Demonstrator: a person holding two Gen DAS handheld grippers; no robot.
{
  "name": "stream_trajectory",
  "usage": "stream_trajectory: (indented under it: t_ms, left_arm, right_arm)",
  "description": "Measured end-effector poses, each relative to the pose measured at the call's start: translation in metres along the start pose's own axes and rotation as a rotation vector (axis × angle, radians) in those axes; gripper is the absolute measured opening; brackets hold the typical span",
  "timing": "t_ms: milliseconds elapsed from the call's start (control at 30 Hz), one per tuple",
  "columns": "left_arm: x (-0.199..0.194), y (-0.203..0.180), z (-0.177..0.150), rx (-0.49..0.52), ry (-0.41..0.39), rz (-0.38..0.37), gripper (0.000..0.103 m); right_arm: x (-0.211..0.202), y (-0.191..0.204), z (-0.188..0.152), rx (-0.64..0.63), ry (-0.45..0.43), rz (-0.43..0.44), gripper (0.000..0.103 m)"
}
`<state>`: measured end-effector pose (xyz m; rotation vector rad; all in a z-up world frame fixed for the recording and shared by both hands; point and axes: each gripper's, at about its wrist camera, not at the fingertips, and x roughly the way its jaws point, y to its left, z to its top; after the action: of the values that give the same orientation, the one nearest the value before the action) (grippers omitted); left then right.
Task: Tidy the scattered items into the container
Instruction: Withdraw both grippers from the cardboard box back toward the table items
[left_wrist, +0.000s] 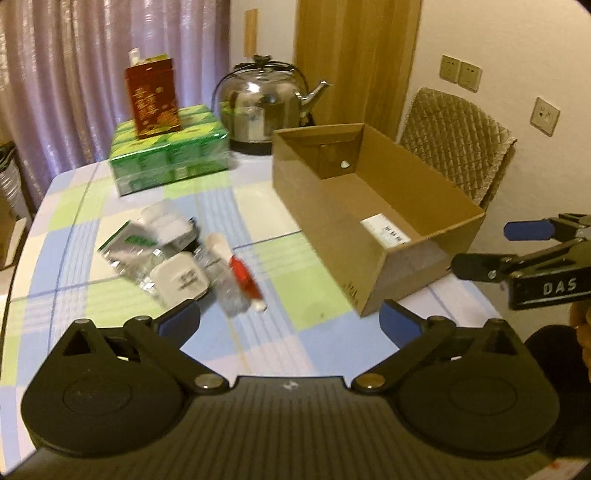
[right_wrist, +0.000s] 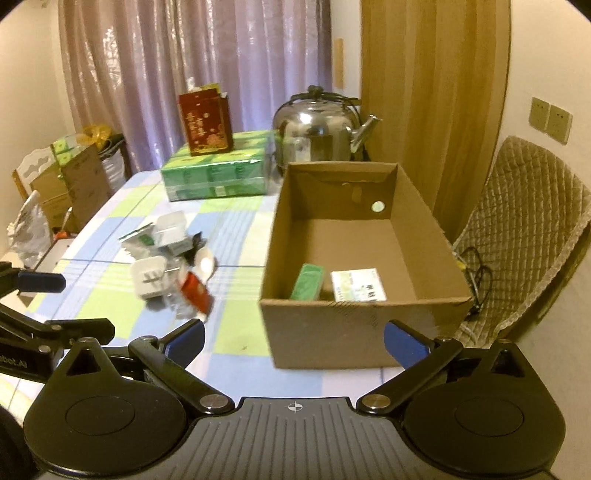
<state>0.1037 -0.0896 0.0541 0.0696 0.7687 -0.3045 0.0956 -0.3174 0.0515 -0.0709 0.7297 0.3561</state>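
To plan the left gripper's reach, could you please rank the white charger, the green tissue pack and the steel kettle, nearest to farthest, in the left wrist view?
1. White charger: in the clutter just ahead, left.
2. Green tissue pack: farther back, left.
3. Steel kettle: at the table's far edge, centre.

Both tongs are spread wide and hold nothing. The left tongs (left_wrist: 290, 321) sit just left of the right tongs (right_wrist: 294, 341), side by side, each pointing forward and slightly downward.

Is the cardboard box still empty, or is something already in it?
Not empty. The open-topped cardboard box holds a green packet and a white labelled packet on its floor near the front wall.
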Motion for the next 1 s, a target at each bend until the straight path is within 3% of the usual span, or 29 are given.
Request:
stream_trajectory:
  t_ms: [367,500,1000]
  left_arm:
    - [-0.019,0.061,-0.041,-0.083,0.032,0.081,0.101]
    - [-0.018,0.078,-0.045,-0.057,0.035,0.109,0.101]
    - [0.039,0.122,-0.042,-0.035,0.082,0.107,0.101]
  right_arm:
    - [0.019,0.055,-0.017,-0.093,0.038,0.108,0.101]
    - [0.032,0.074,-0.021,-0.141,0.044,0.139,0.101]
    - [0.127,0.104,-0.008,-0.235,0.074,0.19,0.1]
